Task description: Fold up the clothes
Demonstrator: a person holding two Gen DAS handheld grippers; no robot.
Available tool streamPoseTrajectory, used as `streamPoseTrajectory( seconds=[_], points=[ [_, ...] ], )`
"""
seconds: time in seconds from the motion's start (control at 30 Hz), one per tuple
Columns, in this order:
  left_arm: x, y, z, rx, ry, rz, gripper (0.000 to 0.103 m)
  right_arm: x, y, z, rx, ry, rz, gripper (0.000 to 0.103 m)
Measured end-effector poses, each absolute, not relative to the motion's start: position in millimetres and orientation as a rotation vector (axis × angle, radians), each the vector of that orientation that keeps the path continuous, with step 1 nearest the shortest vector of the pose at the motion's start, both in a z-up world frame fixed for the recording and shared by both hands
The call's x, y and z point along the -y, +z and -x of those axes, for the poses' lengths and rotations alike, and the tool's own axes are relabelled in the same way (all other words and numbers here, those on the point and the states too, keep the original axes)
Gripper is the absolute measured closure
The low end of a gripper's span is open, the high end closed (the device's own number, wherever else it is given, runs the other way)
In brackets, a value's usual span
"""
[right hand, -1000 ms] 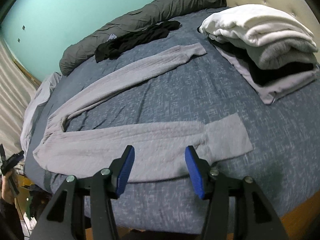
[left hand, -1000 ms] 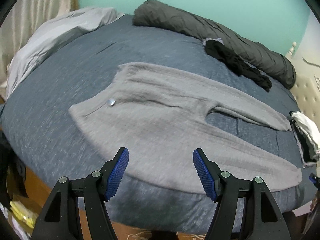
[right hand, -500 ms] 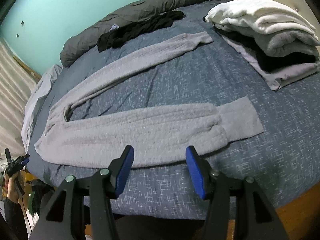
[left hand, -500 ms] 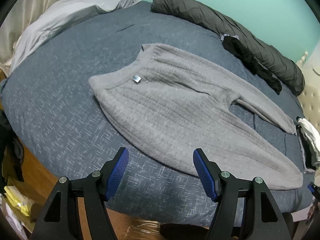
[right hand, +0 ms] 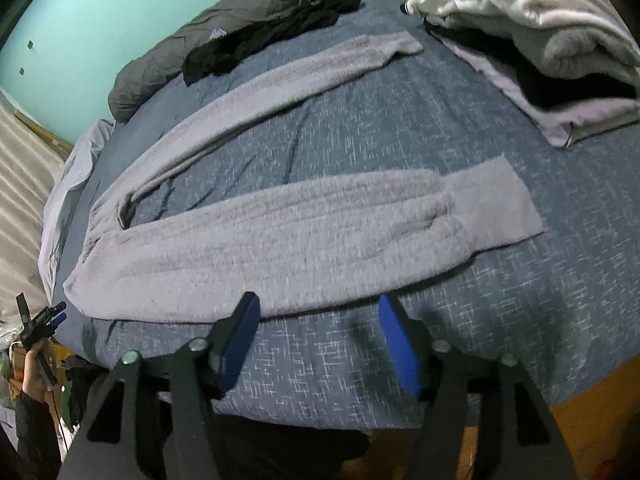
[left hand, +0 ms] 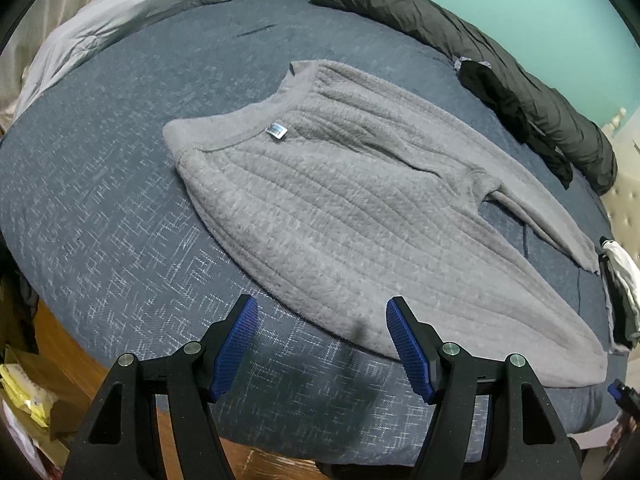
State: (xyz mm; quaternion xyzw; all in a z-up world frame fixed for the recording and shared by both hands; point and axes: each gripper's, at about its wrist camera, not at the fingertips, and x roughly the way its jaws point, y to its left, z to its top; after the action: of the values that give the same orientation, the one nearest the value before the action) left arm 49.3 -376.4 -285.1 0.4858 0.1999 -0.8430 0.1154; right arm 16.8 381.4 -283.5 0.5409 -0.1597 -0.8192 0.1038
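A grey fleece pair of trousers lies flat on the blue bed cover, waistband with a small blue label toward the left, legs spread to the right. My left gripper hovers open just above the near edge of the near leg, nothing between its blue pads. In the right wrist view the same trousers show both legs, the near cuff at right. My right gripper hangs over the near leg's front edge, its jaws opening, empty.
A stack of folded clothes sits at the bed's right end. A black garment and a rolled dark grey duvet lie along the far side by the turquoise wall. A light grey sheet is bunched at the far left. A wooden bed frame edges the front.
Both grippers have come down and closer to the trousers' near edge. The left view has shifted toward the waistband. The right gripper's jaws have spread wider.
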Motion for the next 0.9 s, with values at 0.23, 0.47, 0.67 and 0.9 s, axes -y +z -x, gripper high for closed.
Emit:
streamPoseTrajectory(
  seconds=[0.23,0.47,0.67,0.9],
  points=[
    [391.2,-295.1,-44.2,-0.616,-2.435,-1.43,0.032,-386.8,-307.4,-5.0,0.581,-2.362,-1.677,0.039],
    [404.4,-307.2,-30.2,-0.65,-2.385,-1.45,0.032,-383.5,-326.5,6.1,0.638,-2.317,-1.736,0.039],
    [413.9,-320.6,-21.8,-0.675,-2.346,-1.455,0.032,-383.1,-335.6,16.2,0.637,-2.32,-1.758,0.039],
    [415.7,-332.5,-18.6,-0.693,-2.349,-1.432,0.046,-386.1,-340.4,19.1,0.687,-2.343,-1.732,0.039]
  ],
)
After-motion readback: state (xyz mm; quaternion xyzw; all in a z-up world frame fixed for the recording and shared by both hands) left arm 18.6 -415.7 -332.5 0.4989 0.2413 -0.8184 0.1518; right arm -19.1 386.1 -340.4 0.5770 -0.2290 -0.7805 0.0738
